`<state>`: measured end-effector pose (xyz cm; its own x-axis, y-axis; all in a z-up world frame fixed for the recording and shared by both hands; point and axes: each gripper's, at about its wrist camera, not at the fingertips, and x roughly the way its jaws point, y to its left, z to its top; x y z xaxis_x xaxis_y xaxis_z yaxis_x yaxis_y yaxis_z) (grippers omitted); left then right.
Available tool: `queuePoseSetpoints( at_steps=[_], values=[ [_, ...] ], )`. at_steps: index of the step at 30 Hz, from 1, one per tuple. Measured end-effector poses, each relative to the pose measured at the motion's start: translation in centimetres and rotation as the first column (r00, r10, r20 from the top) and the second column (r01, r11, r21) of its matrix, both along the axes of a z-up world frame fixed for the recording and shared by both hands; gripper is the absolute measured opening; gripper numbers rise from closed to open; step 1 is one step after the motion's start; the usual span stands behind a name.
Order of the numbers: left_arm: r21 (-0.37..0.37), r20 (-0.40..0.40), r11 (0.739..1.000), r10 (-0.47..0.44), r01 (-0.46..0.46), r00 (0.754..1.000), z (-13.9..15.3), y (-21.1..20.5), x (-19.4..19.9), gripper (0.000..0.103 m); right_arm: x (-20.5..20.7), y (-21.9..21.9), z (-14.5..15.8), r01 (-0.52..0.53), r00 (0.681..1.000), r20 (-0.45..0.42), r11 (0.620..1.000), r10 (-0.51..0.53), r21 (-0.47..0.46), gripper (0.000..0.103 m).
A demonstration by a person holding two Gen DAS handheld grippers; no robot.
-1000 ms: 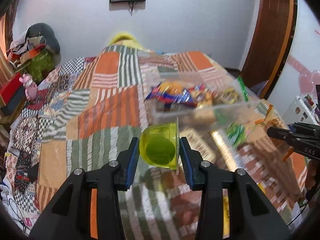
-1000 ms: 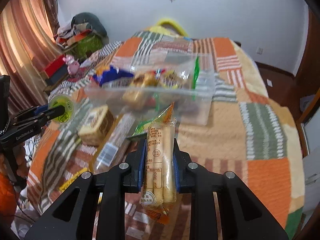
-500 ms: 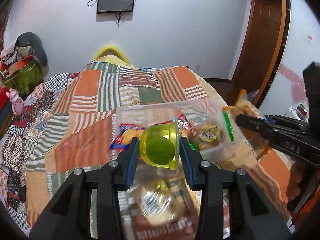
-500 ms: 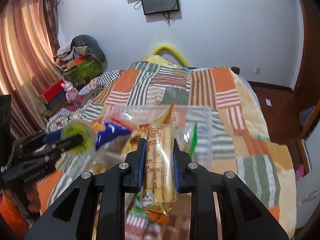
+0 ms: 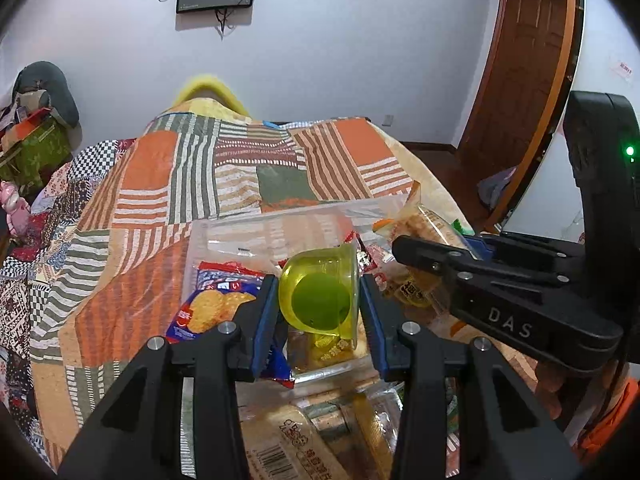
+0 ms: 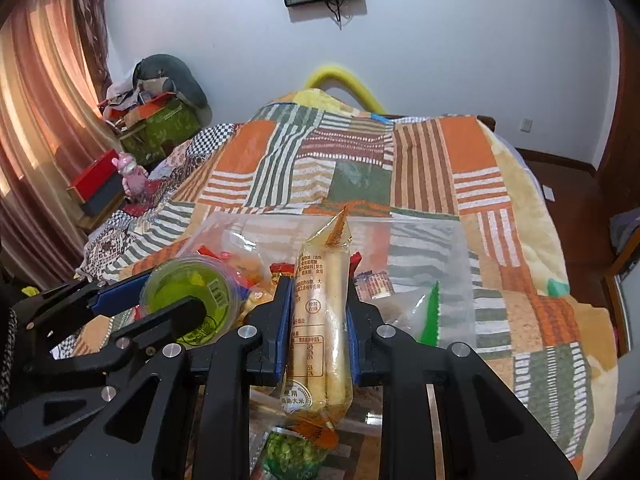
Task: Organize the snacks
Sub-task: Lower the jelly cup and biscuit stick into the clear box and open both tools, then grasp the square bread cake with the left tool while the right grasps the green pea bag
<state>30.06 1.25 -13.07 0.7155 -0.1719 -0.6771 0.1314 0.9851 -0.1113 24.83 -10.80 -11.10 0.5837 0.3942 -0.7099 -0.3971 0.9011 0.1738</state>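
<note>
My left gripper (image 5: 319, 304) is shut on a yellow-green jelly cup (image 5: 320, 294), lying on its side between the blue pads. It hangs over a clear plastic bin (image 5: 280, 224) full of snack packets on the patchwork bed. My right gripper (image 6: 319, 316) is shut on a long clear pack of pale rice sticks (image 6: 322, 316), held upright over the same clear bin (image 6: 424, 248). In the right wrist view the left gripper (image 6: 176, 300) with the jelly cup (image 6: 188, 300) shows at the left. In the left wrist view the right gripper (image 5: 432, 248) reaches in from the right.
A blue cracker packet (image 5: 212, 308) and other packets lie in the bin. More loose snacks (image 5: 296, 440) lie on the bed in front of it, among them a green pea bag (image 6: 292, 456). The patchwork quilt (image 6: 400, 152) stretches to the far wall. A wooden door (image 5: 524, 60) stands at the right.
Both grippers have moved forward over the bed and now hang above the clear bin, which sat farther ahead before. Each keeps its grip on its snack.
</note>
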Motion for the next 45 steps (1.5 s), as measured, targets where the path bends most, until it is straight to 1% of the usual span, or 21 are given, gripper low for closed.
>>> queuePoseSetpoints(
  at_steps=[4,6,8,10,13,16,18,20,23,25,29,35,40,43,45],
  values=[
    [0.01,-0.028,1.0,-0.002,0.002,1.0,-0.8,-0.1,0.3,0.04,0.1,-0.3,-0.1,0.0,1.0,-0.017,1.0,0.0,0.001,0.024],
    [0.009,-0.013,1.0,0.003,-0.003,1.0,-0.7,-0.1,0.1,0.041,-0.1,-0.5,0.0,-0.001,1.0,-0.022,1.0,0.001,0.002,0.028],
    [0.018,0.002,1.0,-0.001,0.001,1.0,-0.3,-0.1,-0.2,0.041,-0.5,-0.6,0.2,0.005,1.0,-0.015,1.0,-0.005,0.0,0.039],
    [0.023,0.012,1.0,-0.005,0.005,1.0,0.2,-0.2,-0.5,0.041,-0.8,-0.8,0.5,0.006,1.0,-0.009,1.0,-0.006,0.001,0.045],
    [0.031,0.024,0.999,-0.006,0.005,1.0,1.0,0.0,-1.3,0.042,-1.5,-1.3,1.1,0.002,1.0,-0.003,1.0,-0.002,0.009,0.049],
    [0.03,0.031,1.0,-0.003,0.002,1.0,1.8,0.3,-2.2,0.047,-2.0,-1.9,1.5,0.0,1.0,0.003,1.0,0.0,0.015,0.054],
    [0.034,0.037,0.999,0.004,-0.005,0.999,2.1,0.6,-3.0,0.059,-2.6,-2.3,1.8,-0.001,1.0,0.007,1.0,0.0,0.015,0.056],
    [0.046,0.042,0.999,0.014,-0.016,0.999,2.2,1.1,-3.9,0.066,-3.1,-2.6,1.9,-0.003,1.0,0.008,1.0,0.003,0.013,0.059],
    [0.074,0.026,0.997,0.029,-0.031,0.999,1.8,1.6,-5.0,0.07,-3.9,-3.0,1.9,-0.007,1.0,0.007,1.0,0.007,0.005,0.062],
    [0.084,0.007,0.996,0.036,-0.037,0.999,1.2,2.0,-5.7,0.071,-4.4,-3.1,1.7,-0.014,1.0,0.001,1.0,0.014,-0.001,0.063],
    [0.081,-0.059,0.995,0.055,-0.05,0.997,-0.9,3.0,-6.7,0.073,-5.5,-3.4,0.6,-0.022,0.999,-0.032,1.0,0.022,-0.005,0.063],
    [0.073,-0.164,0.995,0.074,-0.063,0.984,-4.8,3.4,-6.8,0.073,-7.0,-2.9,-2.3,-0.031,0.993,-0.111,0.999,0.027,-0.036,0.063],
    [0.047,-0.16,0.997,0.073,-0.066,0.984,-5.5,3.4,-6.7,0.077,-6.7,-2.6,-4.1,-0.037,0.986,-0.167,0.998,0.027,-0.059,0.063],
    [0.012,-0.176,0.998,0.061,-0.06,0.983,-5.8,3.4,-6.4,0.078,-6.6,-2.3,-4.6,-0.044,0.983,-0.181,0.997,0.031,-0.07,0.063],
    [0.004,-0.194,0.999,0.046,-0.046,0.98,-6.2,3.2,-6.2,0.078,-6.4,-2.1,-5.1,-0.051,0.98,-0.193,0.996,0.036,-0.073,0.063]
  ],
)
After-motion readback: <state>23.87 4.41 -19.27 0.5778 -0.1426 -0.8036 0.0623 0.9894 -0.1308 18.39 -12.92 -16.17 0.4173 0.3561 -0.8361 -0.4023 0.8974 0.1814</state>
